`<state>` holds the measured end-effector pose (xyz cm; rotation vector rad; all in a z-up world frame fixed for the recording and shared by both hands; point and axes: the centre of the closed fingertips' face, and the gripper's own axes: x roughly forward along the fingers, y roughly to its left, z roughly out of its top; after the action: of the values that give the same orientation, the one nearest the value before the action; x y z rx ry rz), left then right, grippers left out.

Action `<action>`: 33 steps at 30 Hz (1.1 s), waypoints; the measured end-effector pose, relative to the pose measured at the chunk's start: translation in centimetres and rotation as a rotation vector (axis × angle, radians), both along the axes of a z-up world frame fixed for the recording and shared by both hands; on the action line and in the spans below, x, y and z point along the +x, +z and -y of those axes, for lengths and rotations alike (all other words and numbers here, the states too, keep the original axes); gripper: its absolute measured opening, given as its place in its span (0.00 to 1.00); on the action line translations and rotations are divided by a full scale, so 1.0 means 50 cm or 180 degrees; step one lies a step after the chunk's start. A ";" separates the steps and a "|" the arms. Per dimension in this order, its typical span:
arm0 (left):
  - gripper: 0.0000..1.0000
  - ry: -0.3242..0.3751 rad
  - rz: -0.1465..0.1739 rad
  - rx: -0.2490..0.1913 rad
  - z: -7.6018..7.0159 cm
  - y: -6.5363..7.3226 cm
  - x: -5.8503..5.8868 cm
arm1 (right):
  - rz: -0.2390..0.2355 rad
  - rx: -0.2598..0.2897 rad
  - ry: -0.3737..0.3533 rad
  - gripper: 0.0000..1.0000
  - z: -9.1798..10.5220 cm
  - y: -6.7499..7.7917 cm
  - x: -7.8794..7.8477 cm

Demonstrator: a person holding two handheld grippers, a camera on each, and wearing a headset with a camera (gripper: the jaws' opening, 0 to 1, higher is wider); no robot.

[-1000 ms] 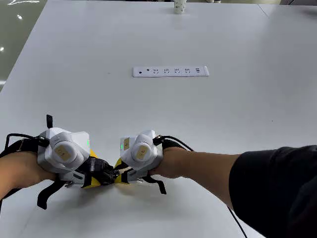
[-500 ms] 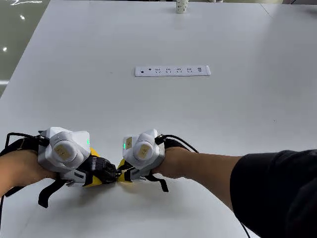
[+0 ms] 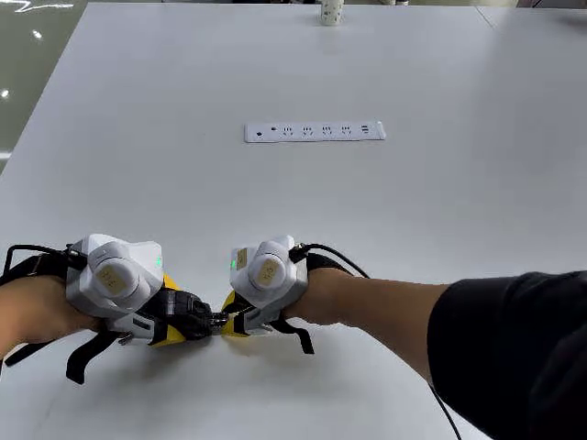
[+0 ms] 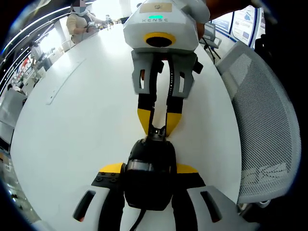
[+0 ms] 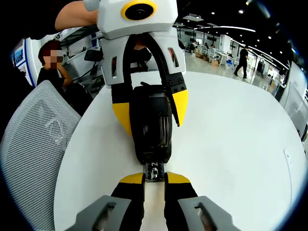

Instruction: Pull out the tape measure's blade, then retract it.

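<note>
Now left hand-held gripper [image 4: 150, 169] clamps the tape measure [image 4: 150, 190]; right hand-held gripper [image 5: 155, 180] pinches its blade [image 5: 154, 169].

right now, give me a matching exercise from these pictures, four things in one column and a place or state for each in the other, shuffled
Things
1. left tool
2. right tool
3. power strip
4. cup

Places or states
a. at the far edge of the table
b. shut on the tape measure case
c. flat in the middle of the table
d. shut on the blade

Pairs: 1-b, 2-d, 3-c, 4-a
</note>
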<state>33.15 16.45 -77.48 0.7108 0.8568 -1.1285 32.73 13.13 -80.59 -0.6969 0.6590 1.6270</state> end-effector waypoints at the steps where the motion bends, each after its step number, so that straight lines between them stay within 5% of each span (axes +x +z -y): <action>1: 0.32 0.0007 -0.0002 -0.0009 0.001 0.000 0.000 | 0.0014 -0.0012 -0.0004 0.12 -0.001 0.000 0.000; 9: 0.32 0.0010 0.0009 -0.0002 0.001 -0.001 0.002 | 0.0109 0.0039 0.0008 0.12 -0.019 0.001 0.000; 33: 0.32 -0.0053 -0.0025 0.0069 -0.005 -0.008 0.007 | 0.0022 0.0042 -0.0054 0.10 0.022 0.002 0.003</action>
<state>33.49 16.70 -77.89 0.7329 0.8722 -1.1390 32.90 12.03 -80.50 -0.6855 0.6471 1.6113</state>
